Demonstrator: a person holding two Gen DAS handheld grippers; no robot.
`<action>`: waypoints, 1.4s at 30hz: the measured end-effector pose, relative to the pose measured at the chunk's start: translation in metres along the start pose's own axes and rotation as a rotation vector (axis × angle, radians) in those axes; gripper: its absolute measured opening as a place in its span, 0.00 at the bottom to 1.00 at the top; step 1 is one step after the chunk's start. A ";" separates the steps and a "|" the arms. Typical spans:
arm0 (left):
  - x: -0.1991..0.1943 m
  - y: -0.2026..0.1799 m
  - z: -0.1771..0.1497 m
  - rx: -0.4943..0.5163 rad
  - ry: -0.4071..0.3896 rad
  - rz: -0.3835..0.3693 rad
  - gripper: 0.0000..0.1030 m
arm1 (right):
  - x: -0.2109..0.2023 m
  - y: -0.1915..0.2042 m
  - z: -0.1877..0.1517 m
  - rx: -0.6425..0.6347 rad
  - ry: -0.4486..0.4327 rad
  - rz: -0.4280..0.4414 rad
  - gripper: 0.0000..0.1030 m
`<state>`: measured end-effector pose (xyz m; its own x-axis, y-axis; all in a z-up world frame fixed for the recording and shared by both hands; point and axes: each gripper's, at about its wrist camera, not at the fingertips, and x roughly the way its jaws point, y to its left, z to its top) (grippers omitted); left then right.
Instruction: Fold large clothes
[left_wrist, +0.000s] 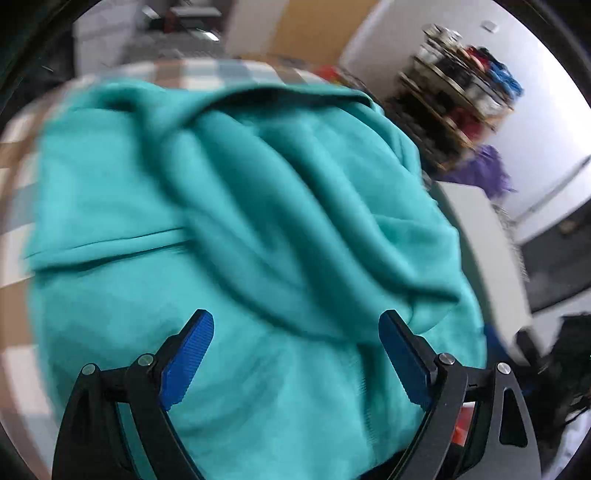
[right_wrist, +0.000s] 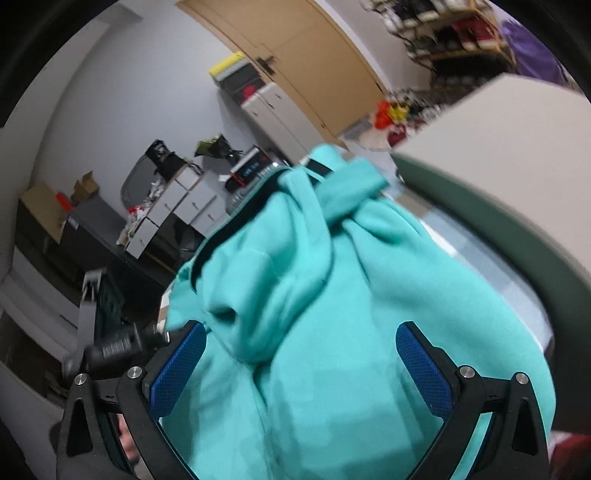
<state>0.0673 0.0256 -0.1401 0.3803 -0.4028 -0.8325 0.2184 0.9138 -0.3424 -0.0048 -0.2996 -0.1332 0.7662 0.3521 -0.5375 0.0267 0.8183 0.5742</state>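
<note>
White walls and a tan wooden door (right_wrist: 295, 48) are framing a cluttered room, with a shoe rack (left_wrist: 450, 110) standing against the wall and low white cabinets (right_wrist: 177, 210) sitting further back. Beneath the work, a checked cloth (left_wrist: 207, 72) in brown, white and blue-grey is covering the desk, showing along its far and left edges in the left wrist view. A large teal garment (left_wrist: 240, 206) is lying in rumpled folds across most of that desk, reaching its right edge, where a white unit (left_wrist: 480, 229) is standing just beside it. The left tongs (left_wrist: 295, 354) are hovering over the near part of the garment with their blue pads spread wide, nothing gripped between them. The right tongs (right_wrist: 299, 365) are likewise standing wide apart; the teal garment is bunching up between and beyond their pads, but whether it is touching either pad I cannot tell.
</note>
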 end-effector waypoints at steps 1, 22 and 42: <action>-0.012 0.002 -0.007 0.005 -0.042 0.054 0.86 | 0.001 0.008 0.005 -0.025 0.006 0.017 1.00; -0.025 0.090 -0.032 -0.246 -0.191 0.157 0.86 | 0.183 0.146 0.047 -0.567 0.541 -0.170 0.13; -0.035 0.096 -0.037 -0.358 -0.215 0.094 0.86 | 0.146 0.104 0.083 -0.016 0.194 0.228 0.08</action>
<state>0.0420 0.1296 -0.1604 0.5705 -0.2839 -0.7707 -0.1373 0.8922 -0.4303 0.1633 -0.2003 -0.1007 0.6143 0.6063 -0.5050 -0.1430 0.7149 0.6845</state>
